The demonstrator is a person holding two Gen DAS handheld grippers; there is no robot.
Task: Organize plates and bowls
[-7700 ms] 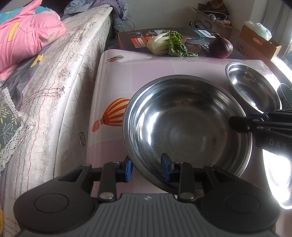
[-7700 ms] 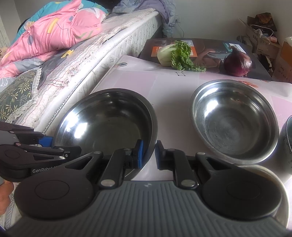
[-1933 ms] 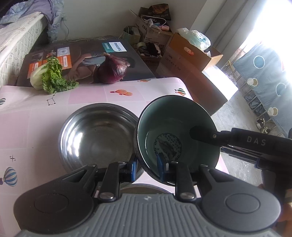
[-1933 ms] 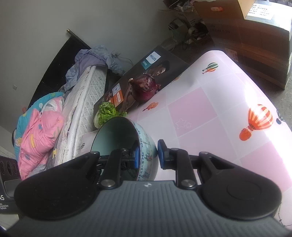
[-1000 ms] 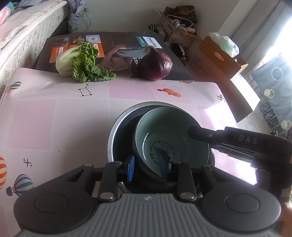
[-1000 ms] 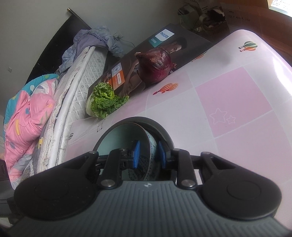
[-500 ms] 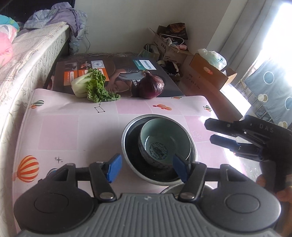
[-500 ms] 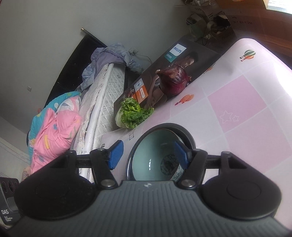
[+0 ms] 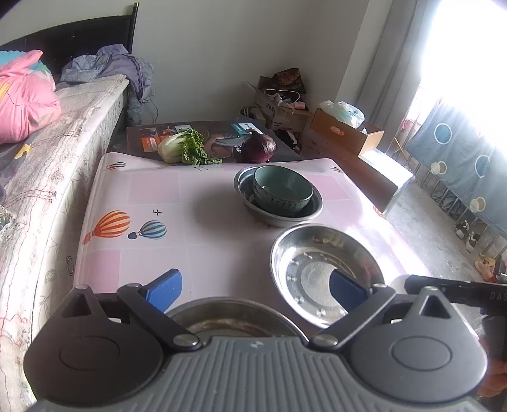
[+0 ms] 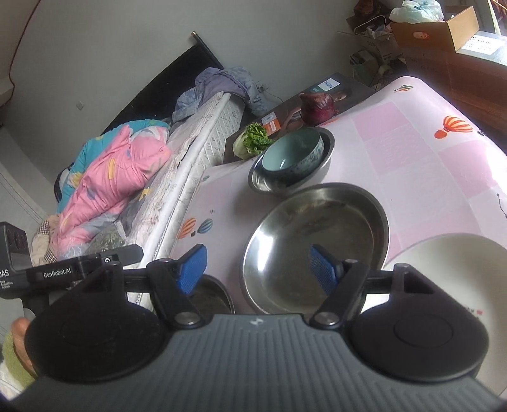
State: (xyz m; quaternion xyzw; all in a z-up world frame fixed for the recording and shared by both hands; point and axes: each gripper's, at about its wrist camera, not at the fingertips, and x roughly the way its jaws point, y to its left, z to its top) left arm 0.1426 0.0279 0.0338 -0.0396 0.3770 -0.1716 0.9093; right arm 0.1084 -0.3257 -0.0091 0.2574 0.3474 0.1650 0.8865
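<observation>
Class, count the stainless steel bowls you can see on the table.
3. A far steel bowl holds the teal ceramic bowl; a middle steel bowl sits nearer; a near steel bowl is partly hidden behind the left gripper, so more may be hidden.

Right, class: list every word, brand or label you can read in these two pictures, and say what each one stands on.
"GenRobot.AI": on the left gripper body, in the right wrist view.
"DAS": on the right gripper arm, in the left wrist view.
"PHILIPS": small, on the flat printed box behind the red onion.
Orange label on that box and paper on the cardboard carton: too blurred to read.
</observation>
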